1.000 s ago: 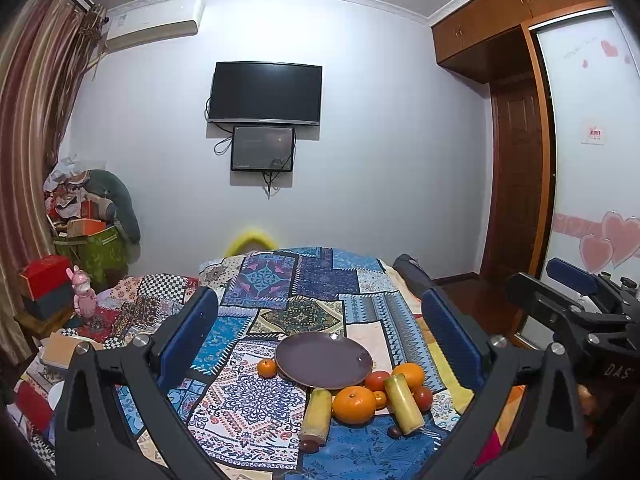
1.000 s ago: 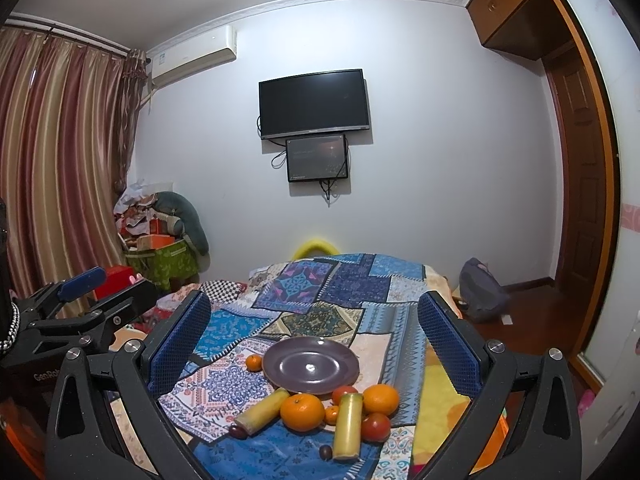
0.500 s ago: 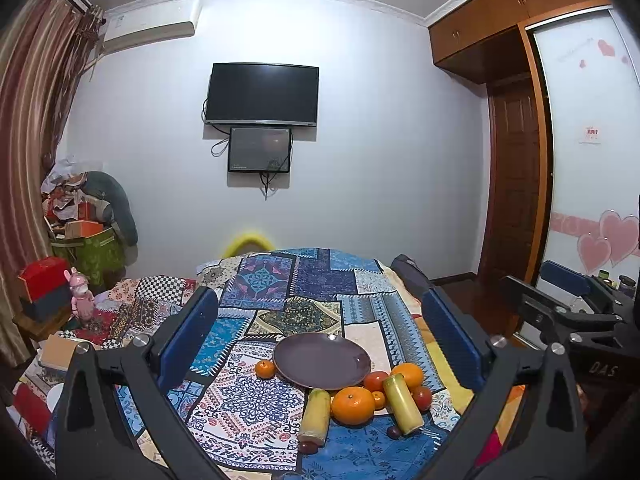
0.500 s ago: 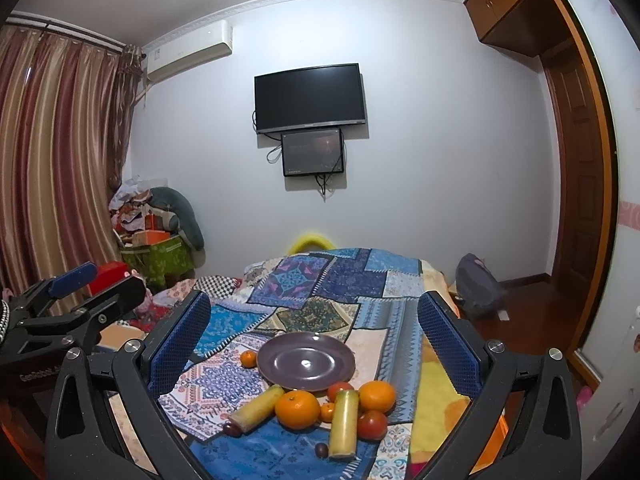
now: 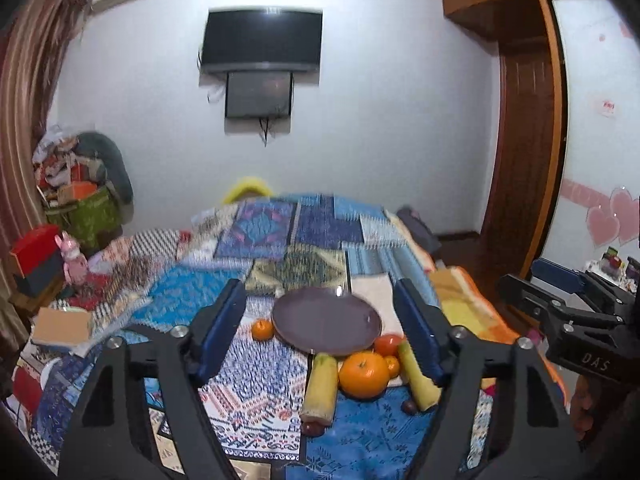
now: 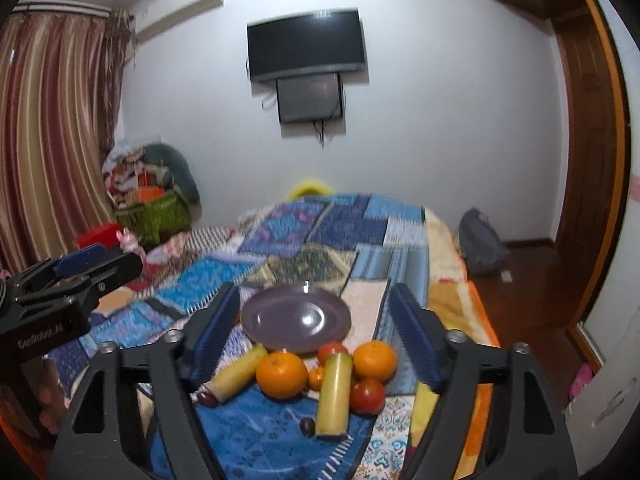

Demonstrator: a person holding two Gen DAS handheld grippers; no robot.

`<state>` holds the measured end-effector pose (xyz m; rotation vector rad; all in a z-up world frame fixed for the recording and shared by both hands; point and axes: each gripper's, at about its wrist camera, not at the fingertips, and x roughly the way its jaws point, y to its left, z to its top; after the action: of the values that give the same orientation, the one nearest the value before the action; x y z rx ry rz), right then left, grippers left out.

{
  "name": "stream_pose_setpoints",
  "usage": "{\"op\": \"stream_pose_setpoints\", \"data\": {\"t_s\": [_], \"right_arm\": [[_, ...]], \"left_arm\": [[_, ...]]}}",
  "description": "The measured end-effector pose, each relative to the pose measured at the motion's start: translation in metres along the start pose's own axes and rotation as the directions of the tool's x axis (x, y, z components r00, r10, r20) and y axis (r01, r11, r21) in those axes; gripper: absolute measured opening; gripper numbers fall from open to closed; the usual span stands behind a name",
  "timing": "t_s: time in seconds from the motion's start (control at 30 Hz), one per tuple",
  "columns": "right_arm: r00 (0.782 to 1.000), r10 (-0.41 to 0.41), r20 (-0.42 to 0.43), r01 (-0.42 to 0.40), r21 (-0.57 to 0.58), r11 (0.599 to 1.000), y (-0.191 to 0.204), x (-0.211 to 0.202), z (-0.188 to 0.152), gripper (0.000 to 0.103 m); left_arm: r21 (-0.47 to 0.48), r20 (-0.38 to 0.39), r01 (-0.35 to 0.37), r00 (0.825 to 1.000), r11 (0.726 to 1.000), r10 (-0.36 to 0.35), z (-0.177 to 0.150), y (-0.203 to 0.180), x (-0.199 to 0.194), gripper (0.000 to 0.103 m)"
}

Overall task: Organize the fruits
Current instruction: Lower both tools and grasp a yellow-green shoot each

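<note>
While the fruits sit grouped on the patchwork quilt (image 6: 312, 240), none of them is touched by either tool. A large orange (image 6: 281, 375) lies just in front of the purple plate (image 6: 296, 317), with a second orange (image 6: 374, 360) to its right and a red tomato (image 6: 367, 396) nearer the camera. Between the two oranges a yellow-green banana piece (image 6: 335, 394) points toward the camera, and another banana piece (image 6: 236, 374) angles off to the left, its end touching a dark date (image 6: 208, 399). A second date (image 6: 307, 426) lies apart on the blue cloth. A small tangerine (image 5: 263, 329) rests just beside the plate's left rim in the left wrist view, and the plate carries nothing.

Above this group, the right gripper (image 6: 314, 320) hangs with its blue-padded fingers (image 6: 218, 326) spread wide, holding nothing. The left gripper (image 5: 320, 320) likewise has its fingers (image 5: 222, 326) wide apart and empty, framing the plate (image 5: 326, 325) and the large orange (image 5: 363, 374).

Behind the bed, a black television (image 6: 306, 44) hangs on the white wall, striped curtains (image 6: 48, 140) to the left.
</note>
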<state>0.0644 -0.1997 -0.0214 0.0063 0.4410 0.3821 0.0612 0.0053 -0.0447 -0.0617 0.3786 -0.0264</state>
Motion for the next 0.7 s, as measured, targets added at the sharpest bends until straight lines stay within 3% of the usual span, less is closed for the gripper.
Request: {"op": "stream_pose_setpoints", "data": {"t_s": [0.2, 0.3, 0.47, 0.7], "right_arm": [[0.99, 0.016, -0.142, -0.014, 0.019, 1.0, -0.013, 0.032, -0.023, 0.046], [0.974, 0.03, -0.223, -0.021, 0.042, 0.999, -0.022, 0.05, -0.036, 0.043], [0.946, 0.055, -0.321, -0.03, 0.084, 0.996, -0.034, 0.069, -0.055, 0.042], [0.905, 0.081, -0.417, -0.038, 0.111, 0.993, -0.039, 0.094, -0.074, 0.035]], "left_arm": [[0.01, -0.154, -0.002, 0.988, 1.0, 0.003, -0.021, 0.009, 0.046, 0.068], [0.013, -0.22, 0.008, 0.976, 1.0, -0.005, -0.032, 0.016, 0.068, 0.068], [0.027, -0.339, 0.024, 0.941, 0.999, -0.013, -0.055, 0.024, 0.101, 0.068], [0.028, -0.44, 0.05, 0.898, 0.998, -0.032, -0.078, 0.028, 0.137, 0.066]]}}
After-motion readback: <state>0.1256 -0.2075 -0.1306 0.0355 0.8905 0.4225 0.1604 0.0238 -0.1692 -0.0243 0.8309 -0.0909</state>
